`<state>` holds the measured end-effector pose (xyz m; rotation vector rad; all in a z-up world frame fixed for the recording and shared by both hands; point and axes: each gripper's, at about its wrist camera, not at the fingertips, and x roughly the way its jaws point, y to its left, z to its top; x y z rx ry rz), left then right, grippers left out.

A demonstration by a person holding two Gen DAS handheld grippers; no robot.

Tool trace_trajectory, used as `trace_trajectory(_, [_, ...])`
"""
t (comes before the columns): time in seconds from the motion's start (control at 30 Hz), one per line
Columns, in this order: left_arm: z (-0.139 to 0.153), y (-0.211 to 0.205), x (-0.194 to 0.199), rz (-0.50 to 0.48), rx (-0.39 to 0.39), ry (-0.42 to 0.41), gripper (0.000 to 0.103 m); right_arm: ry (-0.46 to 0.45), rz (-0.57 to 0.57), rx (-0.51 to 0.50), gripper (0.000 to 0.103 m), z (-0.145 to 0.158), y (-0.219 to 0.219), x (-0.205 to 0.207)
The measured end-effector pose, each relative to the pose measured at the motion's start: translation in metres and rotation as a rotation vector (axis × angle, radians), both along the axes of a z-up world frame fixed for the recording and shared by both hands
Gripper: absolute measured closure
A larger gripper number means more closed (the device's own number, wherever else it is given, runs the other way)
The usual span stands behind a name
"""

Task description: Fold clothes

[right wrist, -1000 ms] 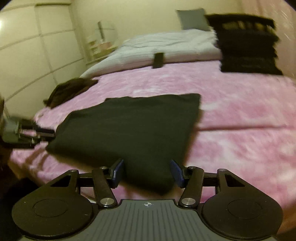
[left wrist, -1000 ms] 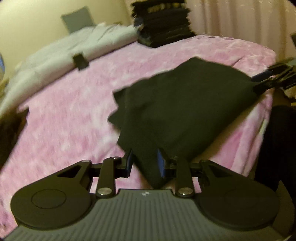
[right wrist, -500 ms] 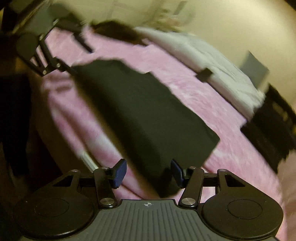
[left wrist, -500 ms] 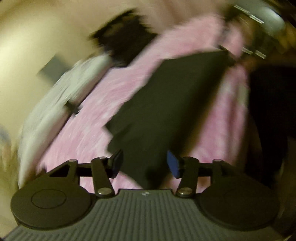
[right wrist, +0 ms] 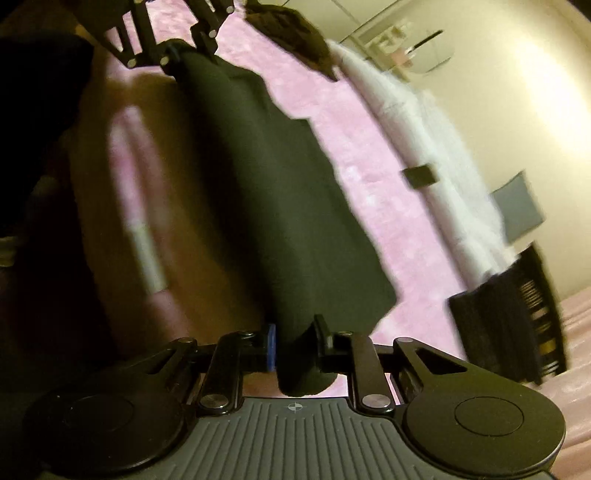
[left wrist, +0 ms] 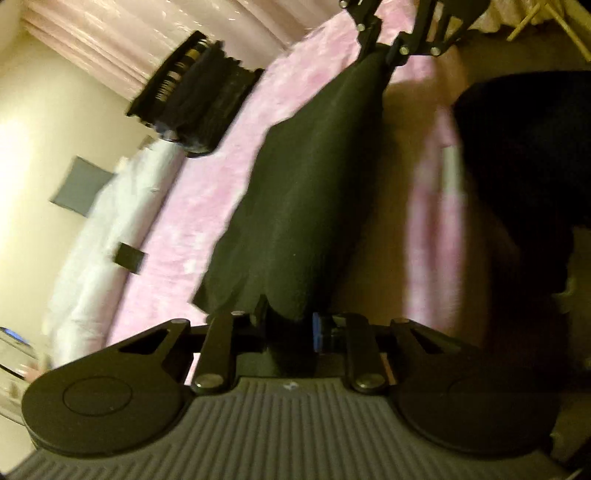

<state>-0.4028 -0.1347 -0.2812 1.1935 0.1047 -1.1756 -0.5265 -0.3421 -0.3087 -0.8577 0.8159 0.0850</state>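
Observation:
A black folded garment (left wrist: 299, 206) stretches between my two grippers over the near edge of the pink bed (left wrist: 229, 173). In the left wrist view my left gripper (left wrist: 290, 323) is shut on one end of the cloth, and my right gripper (left wrist: 388, 48) pinches the far end at the top. In the right wrist view the black garment (right wrist: 273, 192) bunches between the fingers of my right gripper (right wrist: 295, 341), which is shut on it. The left gripper (right wrist: 173, 51) grips the opposite end at the upper left. Both views are rolled strongly sideways.
A stack of dark folded clothes (left wrist: 199, 107) sits on the bed by the curtain. A white duvet (left wrist: 110, 229) with a small black object (left wrist: 128, 257) lies further along. A dark clothing heap (right wrist: 291, 33) rests near the bed's other end. A person's dark clothing (left wrist: 524, 147) is close beside the garment.
Both grippers went from open around the garment's near corners to shut on them. Both cameras rolled sideways and the cloth now hangs taut between them.

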Motion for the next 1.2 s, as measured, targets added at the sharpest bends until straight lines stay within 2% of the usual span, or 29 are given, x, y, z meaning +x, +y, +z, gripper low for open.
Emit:
trace_trajectory(0.03, [-0.007,0.001,-0.005,0.002,0.017,0.01,0.083,0.015,0.009,-0.014,0.085,-0.008,0.0,-0.004])
trace_trajectory(0.07, [-0.013,0.001,-0.006,0.005,0.027,0.015,0.079,0.016,0.001,-0.016,0.079,-0.01,-0.001,-0.007])
trace_trajectory(0.1, [-0.018,0.002,-0.007,0.008,0.035,0.024,0.076,0.007,-0.019,-0.011,0.069,-0.008,-0.002,-0.009])
trace_trajectory(0.17, [-0.015,0.01,-0.006,0.018,0.028,0.038,0.073,-0.014,-0.071,0.032,0.064,0.001,-0.007,-0.014])
trace_trajectory(0.2, [-0.007,0.014,-0.002,0.035,0.015,0.085,0.07,-0.031,-0.109,0.1,0.064,0.011,-0.013,-0.016])
trace_trajectory(0.33, [0.013,0.005,0.049,0.162,-0.079,0.287,0.07,-0.153,-0.214,0.452,0.06,0.056,-0.041,-0.018])
trace_trajectory(0.4, [0.024,0.0,0.074,0.225,-0.127,0.388,0.07,-0.219,-0.254,0.578,0.026,0.067,-0.058,-0.006])
trace_trajectory(0.47, [0.034,-0.004,0.1,0.288,-0.175,0.489,0.07,-0.253,-0.273,0.649,0.026,0.075,-0.074,0.016])
trace_trajectory(0.53, [0.044,-0.008,0.125,0.351,-0.223,0.59,0.071,-0.243,-0.263,0.665,0.026,0.079,-0.087,0.043])
trace_trajectory(0.67, [0.063,-0.019,0.175,0.474,-0.314,0.788,0.071,-0.14,-0.216,0.635,0.026,0.076,-0.111,0.107])
trace_trajectory(0.77, [0.046,-0.061,0.204,0.478,-0.241,0.839,0.07,-0.048,-0.162,0.651,0.026,0.064,-0.127,0.152])
trace_trajectory(0.8, [0.039,-0.069,0.207,0.48,-0.207,0.83,0.07,-0.018,-0.144,0.657,0.026,0.059,-0.133,0.167])
trace_trajectory(0.87, [0.027,-0.081,0.212,0.462,-0.149,0.819,0.07,0.039,-0.113,0.661,0.028,0.049,-0.14,0.193])
trace_trajectory(0.93, [0.015,-0.092,0.217,0.444,-0.096,0.811,0.07,0.11,-0.099,0.688,0.043,0.036,-0.146,0.215])
trace_trajectory(0.97, [0.01,-0.093,0.223,0.447,-0.095,0.84,0.071,0.148,-0.104,0.71,0.056,0.03,-0.149,0.224])
trace_trajectory(1.0, [0.005,-0.094,0.229,0.449,-0.095,0.868,0.074,0.187,-0.108,0.732,0.063,0.024,-0.153,0.233])
trace_trajectory(1.03, [0.002,-0.094,0.233,0.45,-0.097,0.893,0.079,0.226,-0.113,0.754,0.076,0.018,-0.157,0.242])
trace_trajectory(1.07, [0.005,-0.091,0.232,0.442,-0.117,0.888,0.093,0.242,-0.105,0.761,0.082,0.016,-0.158,0.244])
trace_trajectory(1.1, [0.008,-0.088,0.23,0.433,-0.138,0.883,0.098,0.237,-0.093,0.753,0.088,0.019,-0.157,0.242])
trace_trajectory(1.2, [0.017,-0.08,0.226,0.408,-0.198,0.869,0.099,0.157,-0.081,0.75,0.088,0.033,-0.158,0.236])
